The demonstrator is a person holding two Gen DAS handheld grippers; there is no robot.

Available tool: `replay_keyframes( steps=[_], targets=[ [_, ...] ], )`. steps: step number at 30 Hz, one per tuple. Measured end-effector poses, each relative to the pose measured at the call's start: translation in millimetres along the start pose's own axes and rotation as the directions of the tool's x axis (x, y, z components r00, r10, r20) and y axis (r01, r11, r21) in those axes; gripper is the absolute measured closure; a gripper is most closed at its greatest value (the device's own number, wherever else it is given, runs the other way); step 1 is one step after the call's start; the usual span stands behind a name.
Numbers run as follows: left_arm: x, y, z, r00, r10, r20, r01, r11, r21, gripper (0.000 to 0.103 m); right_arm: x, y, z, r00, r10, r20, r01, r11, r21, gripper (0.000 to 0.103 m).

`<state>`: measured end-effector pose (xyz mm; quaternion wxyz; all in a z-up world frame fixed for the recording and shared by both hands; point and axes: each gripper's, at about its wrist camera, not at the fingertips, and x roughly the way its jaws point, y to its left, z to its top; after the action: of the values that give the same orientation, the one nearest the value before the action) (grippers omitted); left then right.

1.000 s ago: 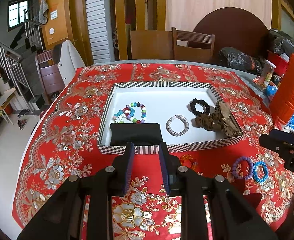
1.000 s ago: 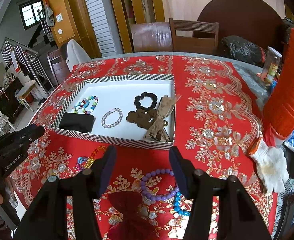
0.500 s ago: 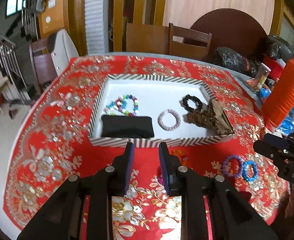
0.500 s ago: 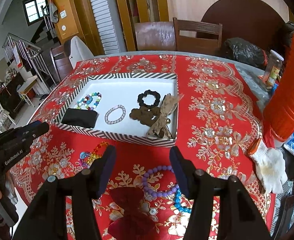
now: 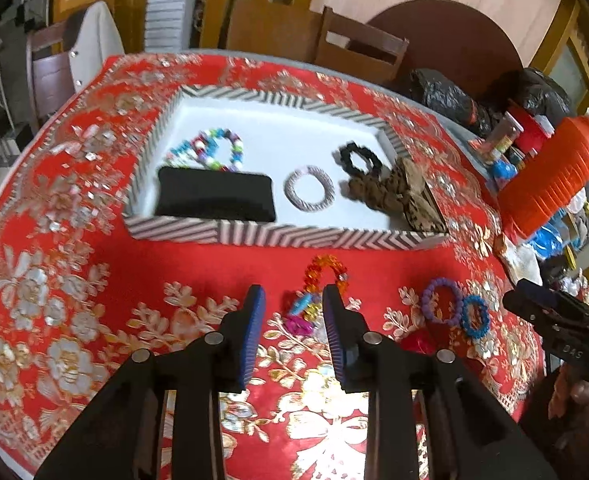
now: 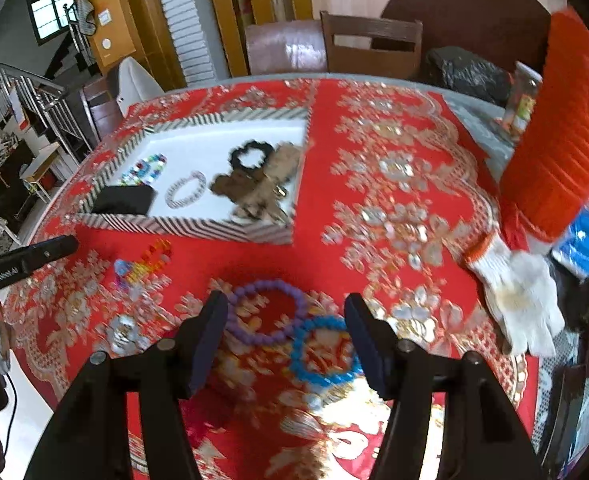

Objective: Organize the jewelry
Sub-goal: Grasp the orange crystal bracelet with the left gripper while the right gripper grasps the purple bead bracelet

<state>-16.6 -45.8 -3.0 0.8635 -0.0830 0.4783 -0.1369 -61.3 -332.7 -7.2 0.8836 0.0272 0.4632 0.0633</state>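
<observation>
A striped tray holds a black pouch, a multicoloured bead bracelet, a silver bracelet, a black scrunchie and brown hair ties. My left gripper is open, its fingers either side of a rainbow bead bracelet on the red cloth. My right gripper is open above a purple bracelet and a blue bracelet. The tray and rainbow bracelet also show in the right wrist view.
A red bow lies by the purple and blue bracelets. An orange ribbed container, a white work glove and clutter stand at the right. Chairs stand behind the round table.
Both grippers have dropped lower and tilted down toward the cloth. The left gripper has shifted right and now frames the rainbow bracelet; the right one now frames the purple and blue bracelets.
</observation>
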Motion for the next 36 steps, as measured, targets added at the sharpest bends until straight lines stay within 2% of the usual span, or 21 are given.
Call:
replay_keyframes(
  steps=[3, 9, 15, 21, 23, 24, 26, 27, 28, 30, 33, 36],
  targets=[
    [13.3, -2.1, -1.8, 0.999, -0.033, -0.037, 0.033, 0.999, -0.002, 0.067, 8.8, -9.1, -5.7, 1.0, -0.011, -0.029, 0.011, 1.0, 0.003, 0.039],
    [37.6, 0.3, -3.0, 0.997, -0.013, -0.082, 0.013, 1.0, 0.006, 0.066, 36.6, -12.7, -9.4, 0.994, -0.08, -0.071, 0.076, 0.996, -0.051, 0.04],
    [51.3, 2.4, -1.0, 0.995, 0.008, -0.103, -0.005, 1.0, 0.024, 0.066, 50.8, -18.5, -4.1, 0.996, -0.054, -0.076, 0.052, 0.998, -0.033, 0.04],
    [63.3, -7.2, -3.1, 0.99, 0.036, -0.134, -0.024, 0.996, 0.091, 0.066, 74.3, -0.7, 8.8, 0.995, -0.051, -0.085, 0.037, 0.987, -0.158, 0.042],
    [66.4, -9.1, -3.3, 0.989, 0.05, -0.14, -0.035, 0.994, 0.106, 0.066, 86.2, 4.5, 9.3, 0.992, -0.07, -0.103, 0.048, 0.978, -0.202, 0.055],
    [67.3, -10.2, -2.8, 0.989, 0.055, -0.136, -0.04, 0.993, 0.113, 0.066, 88.1, 5.9, 9.3, 0.993, -0.064, -0.1, 0.042, 0.977, -0.208, 0.058],
    [68.8, -10.9, -2.0, 0.989, 0.064, -0.133, -0.047, 0.991, 0.123, 0.066, 89.0, 7.0, 10.2, 0.996, -0.035, -0.08, 0.019, 0.979, -0.202, 0.075],
    [69.3, -10.4, -1.3, 0.989, 0.062, -0.131, -0.046, 0.992, 0.121, 0.066, 89.2, 8.0, 10.6, 0.997, -0.03, -0.065, 0.016, 0.979, -0.203, 0.079],
    [69.4, -8.9, -0.7, 0.991, 0.054, -0.126, -0.039, 0.993, 0.115, 0.067, 89.7, 9.1, 10.7, 0.998, -0.033, -0.055, 0.021, 0.978, -0.206, 0.089],
    [70.2, -7.1, 0.7, 0.992, 0.028, -0.123, -0.015, 0.994, 0.104, 0.083, 90.0, 9.3, 11.0, 0.999, -0.026, -0.048, 0.016, 0.98, -0.198, 0.094],
    [67.2, -1.1, 2.1, 0.992, -0.015, -0.123, 0.023, 0.997, 0.069, 0.09, 87.3, 5.2, 11.8, 0.999, 0.009, -0.049, -0.017, 0.987, -0.158, 0.094],
    [57.4, 0.7, 4.2, 0.993, -0.04, -0.112, 0.047, 0.997, 0.058, 0.092, 75.0, 1.0, 12.8, 0.999, 0.041, -0.027, -0.044, 0.991, -0.128, 0.094]
  ],
)
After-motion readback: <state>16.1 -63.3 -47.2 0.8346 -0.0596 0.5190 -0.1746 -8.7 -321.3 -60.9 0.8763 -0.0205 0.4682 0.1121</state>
